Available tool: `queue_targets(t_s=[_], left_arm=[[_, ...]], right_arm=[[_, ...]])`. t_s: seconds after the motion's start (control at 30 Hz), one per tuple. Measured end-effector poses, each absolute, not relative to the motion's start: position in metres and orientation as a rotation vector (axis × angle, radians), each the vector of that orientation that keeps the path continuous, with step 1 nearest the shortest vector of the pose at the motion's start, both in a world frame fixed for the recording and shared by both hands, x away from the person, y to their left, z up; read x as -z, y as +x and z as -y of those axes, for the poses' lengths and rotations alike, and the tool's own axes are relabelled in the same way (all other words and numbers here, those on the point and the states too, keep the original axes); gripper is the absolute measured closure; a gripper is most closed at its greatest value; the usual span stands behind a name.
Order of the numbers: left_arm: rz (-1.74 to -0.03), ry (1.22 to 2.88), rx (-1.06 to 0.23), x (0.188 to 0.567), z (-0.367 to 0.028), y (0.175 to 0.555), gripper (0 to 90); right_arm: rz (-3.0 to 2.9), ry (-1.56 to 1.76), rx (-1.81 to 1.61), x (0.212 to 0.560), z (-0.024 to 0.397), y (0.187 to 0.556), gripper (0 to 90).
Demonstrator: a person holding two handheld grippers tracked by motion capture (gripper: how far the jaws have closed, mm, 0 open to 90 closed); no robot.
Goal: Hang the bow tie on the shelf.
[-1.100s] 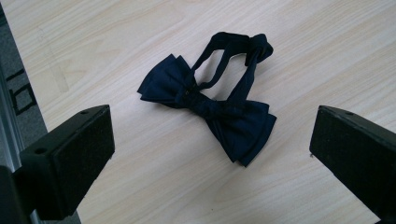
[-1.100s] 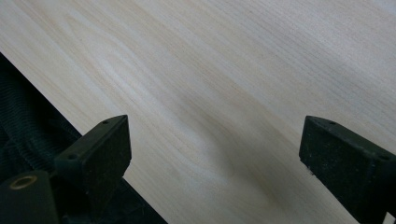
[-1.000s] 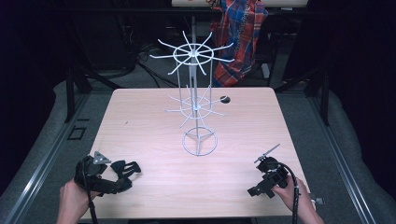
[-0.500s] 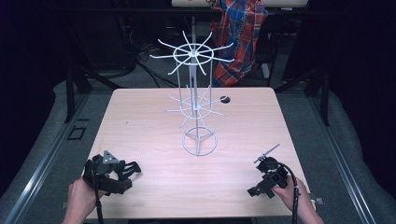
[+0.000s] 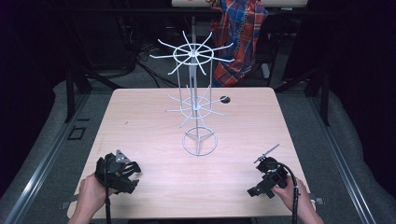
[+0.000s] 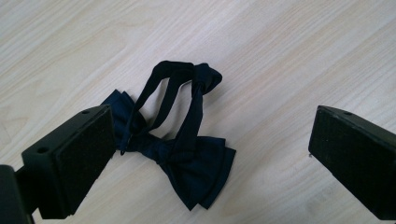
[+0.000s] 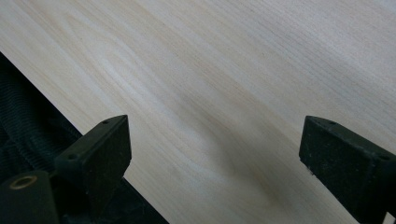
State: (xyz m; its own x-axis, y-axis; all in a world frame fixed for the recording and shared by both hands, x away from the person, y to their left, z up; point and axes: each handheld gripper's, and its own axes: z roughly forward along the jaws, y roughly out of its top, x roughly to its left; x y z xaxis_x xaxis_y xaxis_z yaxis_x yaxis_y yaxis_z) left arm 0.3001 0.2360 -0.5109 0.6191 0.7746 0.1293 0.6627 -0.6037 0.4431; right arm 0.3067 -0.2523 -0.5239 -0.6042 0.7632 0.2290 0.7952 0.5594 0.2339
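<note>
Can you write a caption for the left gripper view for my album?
Open left tool hovering over a dark bow tie on the wooden table.

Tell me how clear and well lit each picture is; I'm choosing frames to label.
High view: the table is evenly lit, the surroundings dark, and the wire rack looks thin but legible. Left gripper view: the bow tie is sharp, its folds hard to separate, between the open left claw. Right gripper view: soft wood grain with a dim shadow, right claw open.
</note>
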Motion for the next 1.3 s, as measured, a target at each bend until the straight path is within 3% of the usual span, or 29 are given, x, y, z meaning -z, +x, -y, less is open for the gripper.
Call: queue_targets(t_s=[0.37, 0.57, 0.87, 1.3], left_arm=[[-1.172, 2.522, -0.433, 0.517, -0.233, 0.306, 21.9], [-1.185, 2.555, -0.459, 0.522, -0.23, 0.307, 41.4], [-1.195, 2.606, -0.461, 0.529, -0.226, 0.317, 52.8], [-1.188, 2.619, -0.425, 0.532, -0.226, 0.322, 86.8]], right_arm=[[2.694, -1.339, 0.462, 0.524, 0.252, 0.307, 8.8], [2.684, -1.347, 0.471, 0.525, 0.252, 0.307, 8.8], [2.675, -1.353, 0.482, 0.526, 0.25, 0.306, 9.0], [2.675, -1.35, 0.492, 0.526, 0.25, 0.306, 9.1]])
